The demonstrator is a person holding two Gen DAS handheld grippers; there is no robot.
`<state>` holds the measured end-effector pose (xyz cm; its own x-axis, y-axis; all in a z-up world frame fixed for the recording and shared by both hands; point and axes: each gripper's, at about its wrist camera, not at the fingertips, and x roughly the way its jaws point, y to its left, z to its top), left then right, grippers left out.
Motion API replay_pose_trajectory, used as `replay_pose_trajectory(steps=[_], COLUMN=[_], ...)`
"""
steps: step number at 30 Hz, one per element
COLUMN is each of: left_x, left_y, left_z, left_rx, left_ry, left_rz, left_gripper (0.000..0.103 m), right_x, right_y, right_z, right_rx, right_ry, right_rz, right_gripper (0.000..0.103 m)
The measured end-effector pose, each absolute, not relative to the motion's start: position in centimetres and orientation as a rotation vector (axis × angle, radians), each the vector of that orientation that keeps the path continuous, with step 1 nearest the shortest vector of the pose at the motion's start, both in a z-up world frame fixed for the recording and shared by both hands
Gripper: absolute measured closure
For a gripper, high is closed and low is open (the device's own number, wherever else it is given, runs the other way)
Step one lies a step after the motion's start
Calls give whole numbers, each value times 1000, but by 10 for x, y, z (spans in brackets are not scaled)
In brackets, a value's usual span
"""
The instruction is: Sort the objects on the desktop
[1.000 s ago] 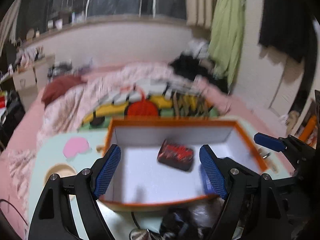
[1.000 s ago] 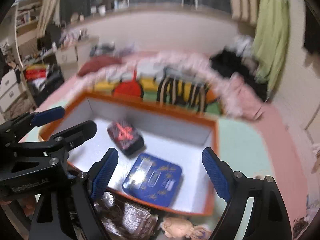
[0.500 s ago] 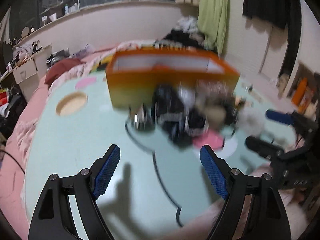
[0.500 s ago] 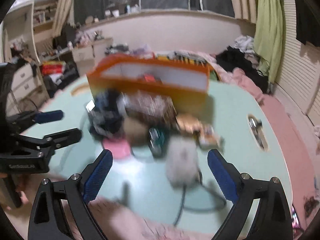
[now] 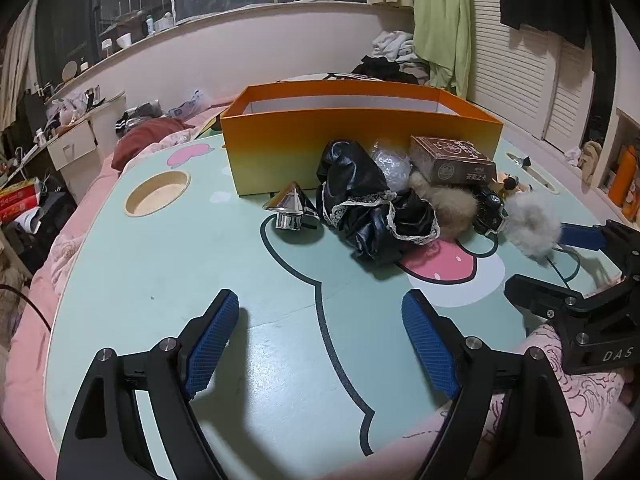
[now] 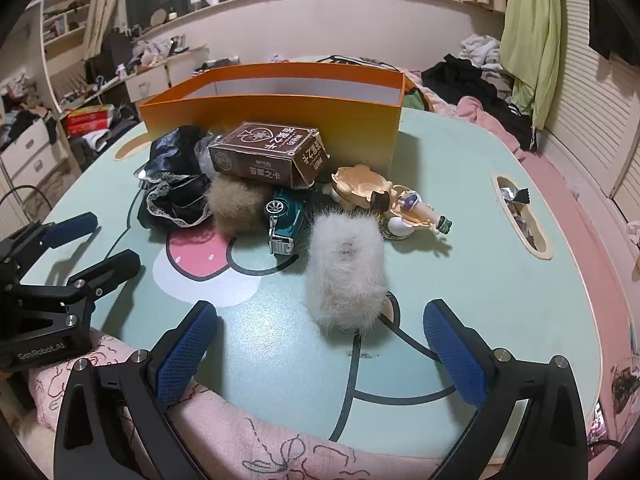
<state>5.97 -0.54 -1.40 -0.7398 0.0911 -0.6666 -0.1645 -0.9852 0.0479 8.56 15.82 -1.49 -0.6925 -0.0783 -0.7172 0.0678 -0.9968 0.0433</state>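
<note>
Resting low at the near edge of the mint-green cartoon-printed table (image 5: 180,280), just above the pink quilted cloth (image 6: 240,432). Holding the left gripper (image 5: 320,304) spread over bare tabletop, nothing between its blue pads. Keeping the right gripper (image 6: 320,312) at full spread too, having just been opening its jaws, nothing clamped, and lining up on the white fluffy fur tuft (image 6: 346,272) just beyond its tips, probably the next pick.

Looking farther in, at the unsorted heap: a teal toy car (image 6: 285,216) touching a tan fur ball (image 6: 238,206), a crumpled black lace-trimmed cloth (image 5: 368,204) to the left with a shiny silver cone-shaped piece (image 5: 290,206) beside it, a beige figurine (image 6: 372,192) to the right, and a brown printed card box (image 6: 266,152) perched on top. Piling up against the near wall of the open orange cardboard box (image 5: 320,136) – the likely sorting bin, kept close for short carries.

Differing from a second ago: no longer peering down into the orange box, where a dark red-patterned pack and a blue tin lay, but pulling back and dropping to table level, the box's contents now hidden behind its wall.
</note>
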Motion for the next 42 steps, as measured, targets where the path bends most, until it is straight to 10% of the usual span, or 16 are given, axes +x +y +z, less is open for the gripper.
replay_pose_trajectory(steps=[26,42], left_x=[63,0], left_y=[-18,-32], left_z=[12,16], left_rx=[-936,-1093], left_ry=[95,103], left_rz=[2748,2703], left_gripper=[19,44], right_x=[85,85], right_y=[155,154], right_z=[-12,-13], right_rx=[1185,1183], right_ry=[-18,-19], right_rz=[-2816,-2818], right_gripper=[0,0])
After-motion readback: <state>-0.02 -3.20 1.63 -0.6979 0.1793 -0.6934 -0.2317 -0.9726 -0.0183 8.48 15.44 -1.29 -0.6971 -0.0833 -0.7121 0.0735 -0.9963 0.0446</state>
